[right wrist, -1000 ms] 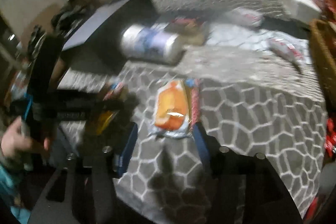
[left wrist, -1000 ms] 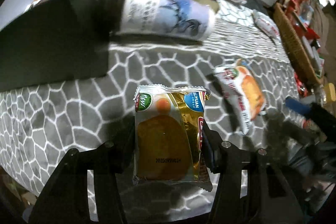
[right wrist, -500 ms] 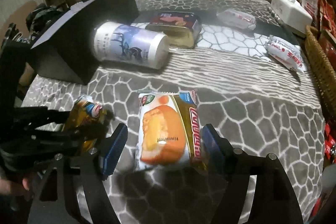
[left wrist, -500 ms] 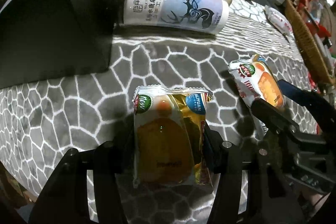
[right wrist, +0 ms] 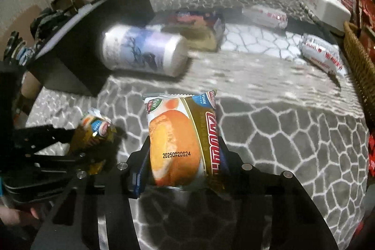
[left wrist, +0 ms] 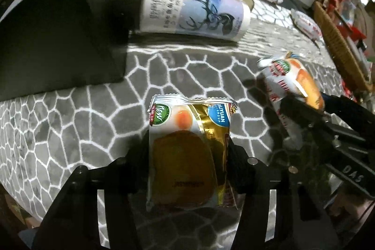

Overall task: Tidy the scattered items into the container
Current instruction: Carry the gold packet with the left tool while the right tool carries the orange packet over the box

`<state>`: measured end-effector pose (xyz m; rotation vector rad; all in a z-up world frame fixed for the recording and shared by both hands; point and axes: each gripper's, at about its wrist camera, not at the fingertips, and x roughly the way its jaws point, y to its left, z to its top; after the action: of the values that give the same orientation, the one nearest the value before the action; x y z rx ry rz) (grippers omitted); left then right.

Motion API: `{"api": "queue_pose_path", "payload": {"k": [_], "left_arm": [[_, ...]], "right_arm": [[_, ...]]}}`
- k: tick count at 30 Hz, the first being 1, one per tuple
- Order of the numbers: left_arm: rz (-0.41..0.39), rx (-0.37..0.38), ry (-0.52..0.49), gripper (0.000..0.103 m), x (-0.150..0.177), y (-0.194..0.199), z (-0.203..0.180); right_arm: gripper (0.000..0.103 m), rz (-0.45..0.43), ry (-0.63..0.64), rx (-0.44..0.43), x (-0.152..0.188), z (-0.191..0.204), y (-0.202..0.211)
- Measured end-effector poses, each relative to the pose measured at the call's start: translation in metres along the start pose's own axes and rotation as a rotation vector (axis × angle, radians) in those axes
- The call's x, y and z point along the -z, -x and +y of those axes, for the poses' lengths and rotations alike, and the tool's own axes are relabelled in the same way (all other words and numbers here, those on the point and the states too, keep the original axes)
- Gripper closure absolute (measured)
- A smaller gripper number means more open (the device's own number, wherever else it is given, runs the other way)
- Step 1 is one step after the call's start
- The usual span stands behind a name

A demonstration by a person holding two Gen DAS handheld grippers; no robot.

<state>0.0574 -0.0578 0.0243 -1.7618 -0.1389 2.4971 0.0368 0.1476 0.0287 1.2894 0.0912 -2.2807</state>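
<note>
Both grippers have a snack cake each right now. The left gripper (left wrist: 187, 156) is clenched on a gold-wrapped cake packet (left wrist: 187, 151), pads pressing its two long sides, and the packet sticks out forward over the grey stone-pattern cloth (left wrist: 70, 128). The right gripper (right wrist: 185, 156) has just been closing, and now it squeezes the second cake packet (right wrist: 182, 139), the one with the orange cake picture and a printed date code, the same way, by the sides. From the left camera you can see that second packet (left wrist: 290, 83) off to the right, caught in the other gripper's black fingers, and from the right camera the first packet (right wrist: 96, 132) shows up at the left, held in the left gripper, with a bit of a hand (right wrist: 14, 217) at the bottom edge. Further back a white cup with a deer print (left wrist: 194, 8) lies on its side, its dark lid end touching an open black box (left wrist: 58, 34). Behind the cup sits a flat tin (right wrist: 199, 27), and a couple of white-and-red wrapped snacks (right wrist: 321, 55) lie near a wicker basket (right wrist: 358, 55) at the right edge.
</note>
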Motion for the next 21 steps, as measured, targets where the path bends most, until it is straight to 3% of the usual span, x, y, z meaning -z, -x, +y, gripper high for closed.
{"api": "queue_pose_path", "payload": {"k": [7,15,21], "left_arm": [[-0.053,0.02,0.008,0.051,-0.009,0.04,0.012],[-0.155,0.048,0.027,0.051,-0.042,0.12,0.048],[-0.204,-0.027,0.066,0.051,-0.078,0.166,0.104]], "right_arm": [[0.051,-0.065,0.035,-0.031,-0.032,0.027,0.038],[0.051,-0.103,0.087,-0.1,-0.086,0.077,0.062],[0.051,-0.109,0.132,-0.147,-0.127,0.125,0.06]]}}
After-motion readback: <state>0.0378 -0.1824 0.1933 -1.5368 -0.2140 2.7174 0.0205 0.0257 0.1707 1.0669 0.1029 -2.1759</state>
